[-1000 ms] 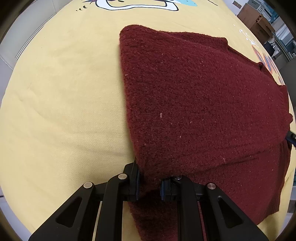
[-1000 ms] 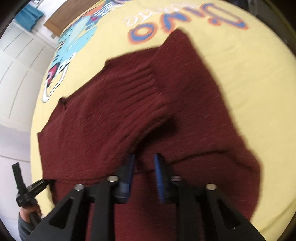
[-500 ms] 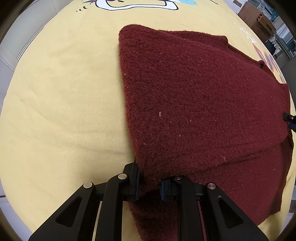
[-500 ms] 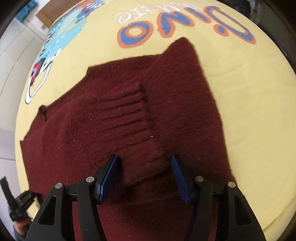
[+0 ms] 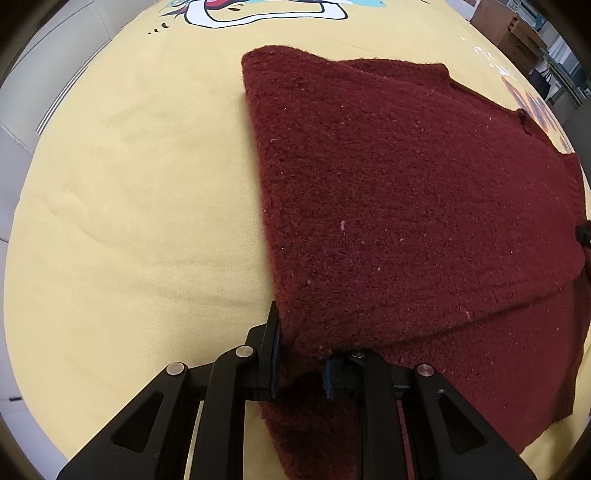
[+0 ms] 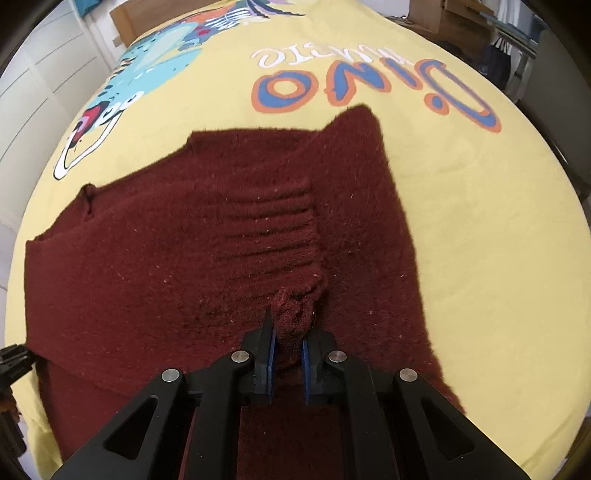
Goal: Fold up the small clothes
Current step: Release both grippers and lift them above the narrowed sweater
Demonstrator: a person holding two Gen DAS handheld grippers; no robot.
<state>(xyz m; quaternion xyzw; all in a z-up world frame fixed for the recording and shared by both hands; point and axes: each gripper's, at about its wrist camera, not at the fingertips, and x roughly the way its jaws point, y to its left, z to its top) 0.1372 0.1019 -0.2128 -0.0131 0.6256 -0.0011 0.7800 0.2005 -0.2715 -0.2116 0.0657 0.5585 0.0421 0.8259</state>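
A dark red knitted sweater lies partly folded on a yellow printed sheet. My left gripper holds the near corner of its folded left edge; the jaws are just opening, with cloth still pinched between the pads. In the right wrist view the sweater shows a sleeve with a ribbed cuff laid across the body. My right gripper is closing, and its blue pads squeeze a bunched tuft at the cuff's near corner. A bit of the left gripper shows at the left edge.
The sheet carries a cartoon dinosaur print and the word DINO beyond the sweater. White cupboard doors stand on the left, wooden furniture at the far right.
My right gripper's jaws, wide around the cuff's corner half a second ago, have closed and bunched the knit between them. The left gripper and its hold look the same.
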